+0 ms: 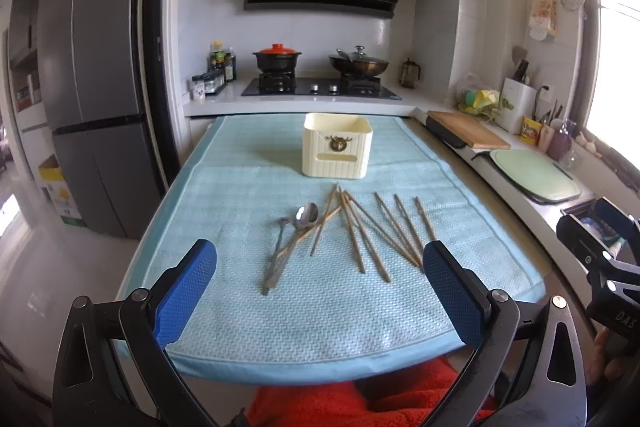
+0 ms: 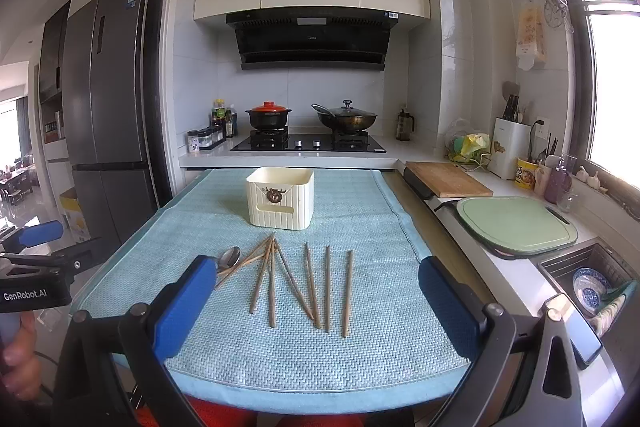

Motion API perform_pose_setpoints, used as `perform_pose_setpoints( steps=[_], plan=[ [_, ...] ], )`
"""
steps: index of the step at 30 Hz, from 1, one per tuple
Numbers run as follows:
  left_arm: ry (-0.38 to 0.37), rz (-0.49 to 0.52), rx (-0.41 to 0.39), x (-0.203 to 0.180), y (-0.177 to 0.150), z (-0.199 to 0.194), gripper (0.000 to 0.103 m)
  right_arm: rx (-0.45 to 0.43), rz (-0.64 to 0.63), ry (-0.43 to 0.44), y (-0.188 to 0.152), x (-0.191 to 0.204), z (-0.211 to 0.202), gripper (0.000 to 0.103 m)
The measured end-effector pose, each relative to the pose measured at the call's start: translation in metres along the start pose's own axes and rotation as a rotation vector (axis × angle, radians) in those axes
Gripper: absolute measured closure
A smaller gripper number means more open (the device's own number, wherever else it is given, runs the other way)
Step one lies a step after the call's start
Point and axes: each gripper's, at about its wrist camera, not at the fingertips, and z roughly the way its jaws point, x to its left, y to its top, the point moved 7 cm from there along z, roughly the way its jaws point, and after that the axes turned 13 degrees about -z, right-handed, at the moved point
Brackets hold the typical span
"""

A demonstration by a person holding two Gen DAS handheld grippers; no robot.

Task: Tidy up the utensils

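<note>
A cream utensil holder stands upright at the far middle of a light blue mat; it also shows in the right wrist view. Several wooden chopsticks lie scattered in front of it, also in the right wrist view. Two metal spoons lie left of them, one chopstick crossing them; one spoon bowl shows in the right wrist view. My left gripper is open and empty above the mat's near part. My right gripper is open and empty, too.
A stove with a red-lidded pot and a wok is behind the mat. A wooden board, a green board and a sink with dishes lie to the right. A fridge stands left.
</note>
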Motion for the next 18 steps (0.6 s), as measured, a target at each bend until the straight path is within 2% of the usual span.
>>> perform_pose_setpoints(
  steps=[5,10,16,18],
  plan=[
    [-0.011,-0.033,-0.009,0.006,0.003,-0.001,0.000,-0.002,-0.003,0.004,-0.001,0.002,0.001,0.000],
    [0.005,-0.051,0.025,0.013,-0.001,0.009,0.000,0.003,-0.013,0.008,0.000,0.005,0.004,0.000],
    [0.006,-0.009,0.054,0.013,-0.011,0.019,0.000,0.026,-0.015,0.023,-0.001,0.008,0.014,0.000],
    [-0.014,-0.006,0.082,0.012,-0.016,0.025,0.000,0.029,-0.025,0.027,0.000,0.011,0.017,0.000]
  ],
)
